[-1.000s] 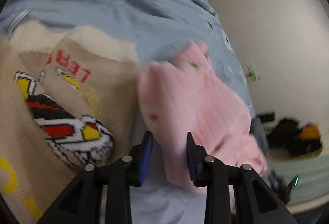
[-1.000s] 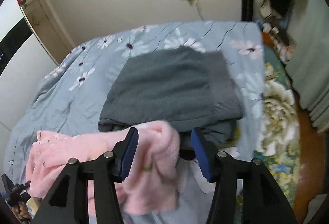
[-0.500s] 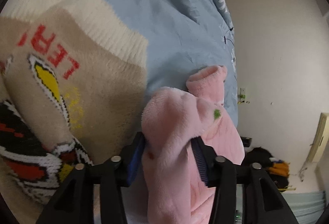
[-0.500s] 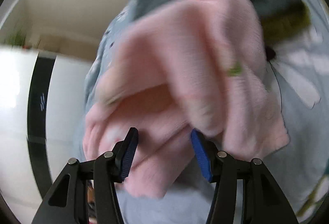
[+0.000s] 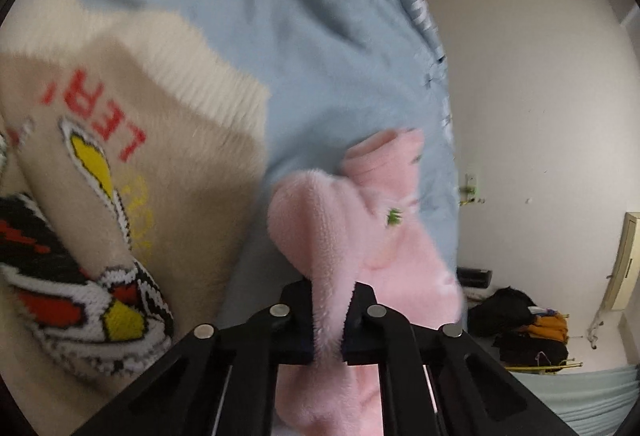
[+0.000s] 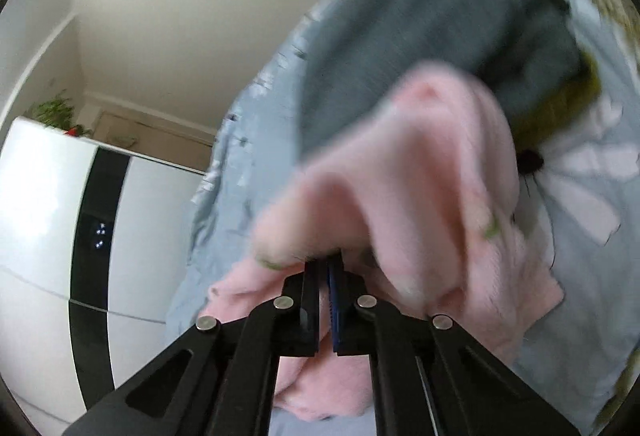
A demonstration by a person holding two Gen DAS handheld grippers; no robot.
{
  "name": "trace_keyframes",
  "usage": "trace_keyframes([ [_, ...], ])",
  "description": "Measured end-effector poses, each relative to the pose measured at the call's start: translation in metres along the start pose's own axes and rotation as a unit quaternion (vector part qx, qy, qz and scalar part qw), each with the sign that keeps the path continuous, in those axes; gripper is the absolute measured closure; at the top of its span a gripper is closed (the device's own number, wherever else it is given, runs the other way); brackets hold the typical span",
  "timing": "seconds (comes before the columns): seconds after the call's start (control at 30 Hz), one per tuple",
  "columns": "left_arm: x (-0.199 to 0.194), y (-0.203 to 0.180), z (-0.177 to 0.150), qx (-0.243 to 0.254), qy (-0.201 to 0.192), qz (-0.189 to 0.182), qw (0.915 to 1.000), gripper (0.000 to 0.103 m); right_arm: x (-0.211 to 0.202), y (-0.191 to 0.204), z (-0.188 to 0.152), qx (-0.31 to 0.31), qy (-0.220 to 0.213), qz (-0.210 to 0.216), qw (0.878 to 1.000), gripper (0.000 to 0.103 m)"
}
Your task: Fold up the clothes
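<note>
A pink fleece garment (image 5: 360, 236) with small green marks lies on the blue bedspread (image 5: 304, 36). My left gripper (image 5: 328, 316) is shut on a fold of it, with fleece pinched between the jaws. In the right wrist view my right gripper (image 6: 326, 292) is shut on another edge of the same pink garment (image 6: 420, 188), which bunches up in front of the camera, blurred.
A beige knit sweater (image 5: 132, 164) with red letters and a cartoon print lies left of the pink garment. A folded grey garment (image 6: 432, 20) lies on the floral bedspread (image 6: 592, 196) beyond. A white cabinet (image 6: 44, 220) stands at left. Dark clothes (image 5: 520, 328) lie on the floor.
Both grippers have closed on the pink garment; a second ago both were open around it. The right gripper has tilted and moved in close to the fabric.
</note>
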State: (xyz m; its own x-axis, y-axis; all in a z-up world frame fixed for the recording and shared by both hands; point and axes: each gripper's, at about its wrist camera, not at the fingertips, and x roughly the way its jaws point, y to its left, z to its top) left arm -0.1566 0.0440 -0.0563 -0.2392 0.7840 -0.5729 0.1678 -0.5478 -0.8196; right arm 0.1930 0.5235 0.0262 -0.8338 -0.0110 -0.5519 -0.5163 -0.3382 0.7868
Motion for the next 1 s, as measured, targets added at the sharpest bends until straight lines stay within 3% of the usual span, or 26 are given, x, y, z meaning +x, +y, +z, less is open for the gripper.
trace_keyframes([
  [0.1, -0.04, -0.038, 0.003, 0.041, -0.041, -0.047, 0.9972, 0.096, -0.042, 0.035, 0.007, -0.056, -0.032, 0.023, 0.998, 0.1],
  [0.23, -0.084, -0.086, 0.011, 0.1, -0.097, -0.08, 0.9871, 0.096, -0.088, 0.083, 0.016, -0.129, -0.075, 0.049, 0.988, 0.1],
  [0.33, -0.084, -0.115, 0.034, 0.122, -0.109, -0.047, 0.9854, 0.096, -0.079, 0.112, 0.038, -0.144, -0.079, 0.055, 0.985, 0.1],
  [0.4, -0.068, -0.135, 0.06, 0.117, -0.105, 0.012, 0.9875, 0.096, -0.051, 0.134, 0.048, -0.14, -0.063, 0.043, 0.987, 0.1],
  [0.47, -0.078, -0.171, 0.076, 0.125, -0.124, 0.008, 0.9844, 0.096, -0.039, 0.147, 0.064, -0.141, -0.051, 0.033, 0.988, 0.101],
  [0.53, -0.088, -0.208, 0.091, 0.132, -0.143, 0.004, 0.9809, 0.097, -0.058, 0.181, 0.077, -0.172, -0.096, 0.063, 0.978, 0.103],
  [0.57, -0.107, -0.232, 0.091, 0.152, -0.169, -0.027, 0.9735, 0.097, -0.068, 0.199, 0.084, -0.187, -0.118, 0.078, 0.972, 0.103],
  [0.6, -0.135, -0.26, 0.083, 0.187, -0.203, -0.059, 0.9595, 0.097, -0.077, 0.216, 0.091, -0.201, -0.14, 0.093, 0.965, 0.103],
  [0.67, -0.171, -0.288, 0.06, 0.243, -0.225, -0.081, 0.9402, 0.096, -0.103, 0.247, 0.091, -0.239, -0.164, 0.098, 0.952, 0.103],
  [0.7, -0.189, -0.302, 0.048, 0.27, -0.236, -0.092, 0.9289, 0.096, -0.112, 0.259, 0.087, -0.259, -0.161, 0.096, 0.948, 0.103],
  [0.8, -0.192, -0.299, 0.027, 0.302, -0.231, -0.047, 0.9237, 0.096, -0.102, 0.258, 0.061, -0.292, -0.113, 0.074, 0.947, 0.103],
  [0.87, -0.186, -0.282, 0.023, 0.298, -0.218, -0.027, 0.9289, 0.096, -0.076, 0.243, 0.038, -0.292, -0.058, 0.067, 0.952, 0.102],
  [1.0, -0.166, -0.244, 0.037, 0.256, -0.194, -0.004, 0.9471, 0.096, 0.005, 0.183, -0.015, -0.251, 0.075, 0.068, 0.963, 0.101],
])
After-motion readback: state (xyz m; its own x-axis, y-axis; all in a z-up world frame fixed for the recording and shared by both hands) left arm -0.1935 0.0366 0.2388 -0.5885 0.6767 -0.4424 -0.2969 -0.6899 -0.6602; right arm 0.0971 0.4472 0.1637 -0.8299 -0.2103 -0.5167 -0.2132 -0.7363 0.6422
